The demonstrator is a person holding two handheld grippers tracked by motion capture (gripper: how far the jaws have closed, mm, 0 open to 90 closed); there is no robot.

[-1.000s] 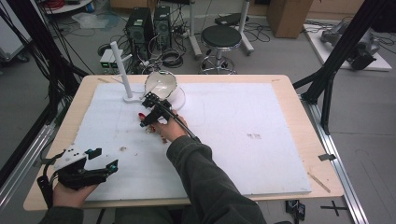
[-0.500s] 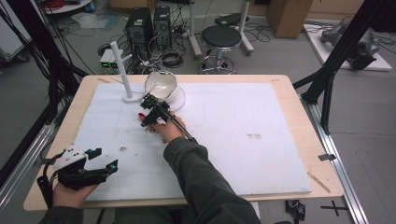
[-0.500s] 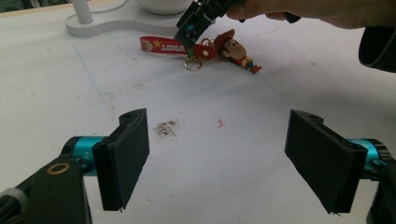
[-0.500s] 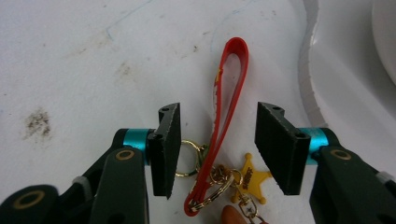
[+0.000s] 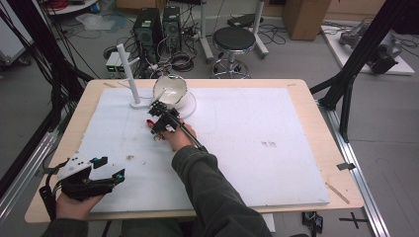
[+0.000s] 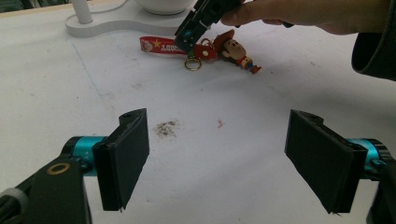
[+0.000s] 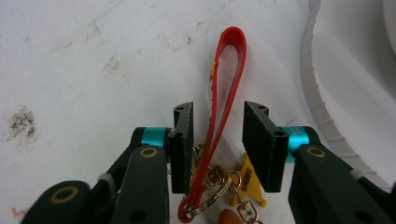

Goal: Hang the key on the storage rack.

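Note:
A keychain lies on the white mat, with a red strap (image 7: 225, 79), a metal ring (image 7: 211, 193), a yellow star charm (image 7: 248, 183) and a small cowboy figure (image 6: 236, 51). My right gripper (image 7: 217, 140) points down over it. Its jaws stand narrowly open on either side of the red strap, with a gap on both sides. In the high view the right gripper (image 5: 157, 117) is just in front of the white bowl, with the strap (image 5: 149, 122) at its tip. My left gripper (image 5: 111, 167) rests wide open at the front left, and its jaws (image 6: 217, 140) hold nothing.
A white bowl (image 5: 170, 89) sits on a round white base just behind the keychain, beside a white upright post (image 5: 127, 69). The white mat (image 5: 257, 138) covers most of the wooden table. Small dirt marks (image 6: 166, 127) dot the mat near my left gripper.

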